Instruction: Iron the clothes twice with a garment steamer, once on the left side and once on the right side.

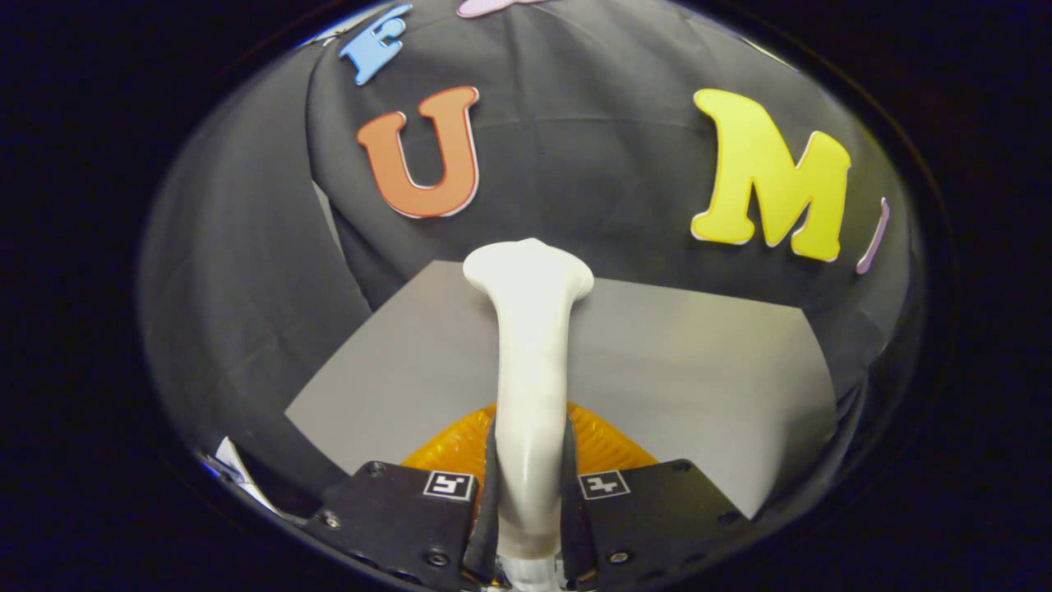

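The claw point(530, 493) is clamped on the handle of the steamer point(530, 353). Both fingers press against the handle, one on each side, with no gap visible between finger and handle. Each finger carries a small square marker on its upper face, next to the handle.

The steamer is white. Its handle runs straight forward from between the fingers and widens at the far end into a flared head. The head points away from the camera, so its face cannot be seen.

Directly beneath the handle, just ahead of the fingers, lies an orange ribbed object point(600, 444). It shows on both sides of the handle; what it is cannot be told.

The orange object rests on a flat grey board point(699, 370), which extends forward past the head of the steamer. A small piece of white paper point(234, 469) sits near the board's near left corner.

Beyond the board hangs the black cloth wall point(575, 148) of the booth.
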Demonstrator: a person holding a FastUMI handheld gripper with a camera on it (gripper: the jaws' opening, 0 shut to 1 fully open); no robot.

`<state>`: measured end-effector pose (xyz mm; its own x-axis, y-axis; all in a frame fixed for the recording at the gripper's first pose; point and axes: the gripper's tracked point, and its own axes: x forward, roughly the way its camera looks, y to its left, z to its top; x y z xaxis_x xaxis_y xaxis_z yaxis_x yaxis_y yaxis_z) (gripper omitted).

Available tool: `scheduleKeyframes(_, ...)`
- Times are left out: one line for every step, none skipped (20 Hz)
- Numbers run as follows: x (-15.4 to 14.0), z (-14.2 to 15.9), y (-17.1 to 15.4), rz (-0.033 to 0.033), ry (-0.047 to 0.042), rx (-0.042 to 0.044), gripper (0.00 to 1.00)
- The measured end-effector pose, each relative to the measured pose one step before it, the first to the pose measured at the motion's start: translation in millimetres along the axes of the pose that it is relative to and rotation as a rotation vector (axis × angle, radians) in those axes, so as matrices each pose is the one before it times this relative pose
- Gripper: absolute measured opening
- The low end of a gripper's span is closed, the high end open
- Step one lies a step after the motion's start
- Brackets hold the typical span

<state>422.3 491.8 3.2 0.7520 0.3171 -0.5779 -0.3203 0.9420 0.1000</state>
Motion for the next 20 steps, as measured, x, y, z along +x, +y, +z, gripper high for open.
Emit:
scheduleKeyframes(-14.93,5.40,1.15,0.01437,-0.03189,-0.00415,0.33)
scheduleKeyframes(-17.10,5.77,-0.66,0.00947,-0.03138,-0.00486,0.33)
scheduleKeyframes(-18.96,5.05,-0.75,0.00946,-0.03172,-0.00570,0.33)
scheduleKeyframes(-20.21,5.43,-0.48,0.01203,-0.03305,-0.00333,0.33)
scheduleKeyframes(-21.40,6.47,-0.37,0.01333,-0.03251,-0.00313,0.33)
scheduleKeyframes(-21.84,4.23,-1.39,0.01294,-0.03327,0.00083,0.33)
scheduleKeyframes(-20.99,6.04,-3.53,0.00826,-0.03126,-0.00018,0.33)
scheduleKeyframes(-23.67,4.73,-4.82,-0.00006,-0.02857,-0.00476,0.33)
scheduleKeyframes(-22.37,4.37,-6.98,-0.00349,-0.02255,-0.00037,0.33)
scheduleKeyframes(-22.34,5.58,-6.54,-0.00056,-0.02086,0.00312,0.33)
scheduleKeyframes(-23.12,5.77,-6.65,0.00081,-0.02370,0.00202,0.33)
scheduleKeyframes(-22.71,5.52,-7.34,-0.00143,-0.02653,-0.00621,0.33)
scheduleKeyframes(-23.17,5.96,-9.30,-0.00190,-0.02704,-0.02383,0.33)
scheduleKeyframes(-24.08,3.49,-10.24,-0.00411,-0.02725,-0.02237,0.33)
scheduleKeyframes(-25.96,3.07,-10.47,-0.00315,-0.02056,-0.01755,0.33)
scheduleKeyframes(-23.62,3.71,-11.97,-0.01063,-0.01822,-0.00072,0.33)
scheduleKeyframes(-21.21,5.41,-13.11,-0.01878,-0.01637,0.00528,0.33)
scheduleKeyframes(-18.76,8.61,-16.25,-0.02751,-0.02450,0.00555,0.33)
scheduleKeyframes(-16.42,8.57,-16.73,-0.02970,-0.02683,0.00058,0.33)
scheduleKeyframes(-14.14,10.36,-16.18,-0.02985,-0.03172,-0.00182,0.33)
